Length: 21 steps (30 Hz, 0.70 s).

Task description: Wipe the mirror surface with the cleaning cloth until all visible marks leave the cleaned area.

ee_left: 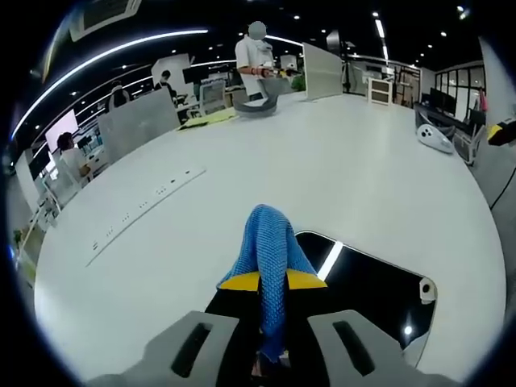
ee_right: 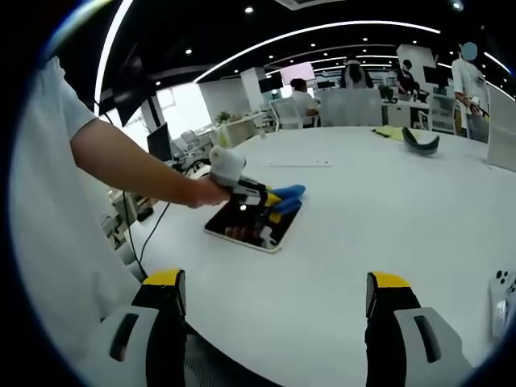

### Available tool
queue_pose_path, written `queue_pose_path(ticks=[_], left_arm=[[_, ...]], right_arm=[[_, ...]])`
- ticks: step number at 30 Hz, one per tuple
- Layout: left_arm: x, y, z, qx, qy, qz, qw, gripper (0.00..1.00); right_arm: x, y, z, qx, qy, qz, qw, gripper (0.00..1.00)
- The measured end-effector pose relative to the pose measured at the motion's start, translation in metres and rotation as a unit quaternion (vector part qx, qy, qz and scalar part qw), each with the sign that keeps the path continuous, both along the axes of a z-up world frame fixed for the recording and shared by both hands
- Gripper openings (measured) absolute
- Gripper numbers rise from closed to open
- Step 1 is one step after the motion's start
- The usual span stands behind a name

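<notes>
The blue cleaning cloth (ee_left: 269,250) is pinched between the yellow-tipped jaws of my left gripper (ee_left: 272,280), its free end lying on the near edge of the dark mirror (ee_left: 371,282) that rests flat on the white table (ee_left: 339,169). From the right gripper view, the same mirror (ee_right: 250,228) lies left of centre with the left gripper (ee_right: 274,205) and blue cloth (ee_right: 290,192) over it, held by a person's hand (ee_right: 208,192). My right gripper (ee_right: 274,294) hangs open above the table, well short of the mirror, with nothing between its jaws.
A white game controller (ee_left: 435,139) lies at the far right of the table, a grey curved object (ee_left: 260,106) at its far side. A cable flap strip (ee_left: 145,211) runs across the table's left. People stand and sit at desks beyond.
</notes>
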State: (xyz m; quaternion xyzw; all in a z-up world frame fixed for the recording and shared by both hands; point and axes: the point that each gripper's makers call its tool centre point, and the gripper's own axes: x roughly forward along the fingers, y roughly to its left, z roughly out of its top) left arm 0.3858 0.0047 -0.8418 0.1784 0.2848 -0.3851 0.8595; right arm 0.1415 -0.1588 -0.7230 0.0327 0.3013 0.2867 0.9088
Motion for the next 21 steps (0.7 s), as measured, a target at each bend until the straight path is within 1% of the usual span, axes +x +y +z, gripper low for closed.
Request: queue_pose_path(ticks=[6,9,11,12,15,21], left_arm=[[0.002,0.0,0.0,-0.002,0.001,0.011,0.9999,0.07],[0.002,0.001,0.0,-0.007,0.005,0.024,0.9997,0.07],[0.001,0.002,0.0,-0.015,0.007,0.046,0.9988,0.07],[0.0,0.002,0.0,-0.032,0.012,0.067,0.9972,0.07],[-0.004,0.004,-0.001,-0.029,0.003,0.066,0.9974,0.07],[-0.012,0.008,-0.001,-0.033,0.003,0.076,0.9966,0.07]], right_arm=[[0.0,0.0,0.004,-0.002,-0.003,0.003,1.0,0.92],[-0.001,-0.001,0.004,-0.005,-0.004,0.004,1.0,0.92],[-0.001,-0.002,0.004,-0.006,-0.004,0.004,1.0,0.92],[-0.001,-0.003,0.004,-0.005,-0.005,0.003,1.0,0.92],[-0.003,-0.003,0.005,-0.005,-0.005,0.001,1.0,0.92],[-0.005,-0.001,0.002,-0.002,-0.003,0.003,1.0,0.92]])
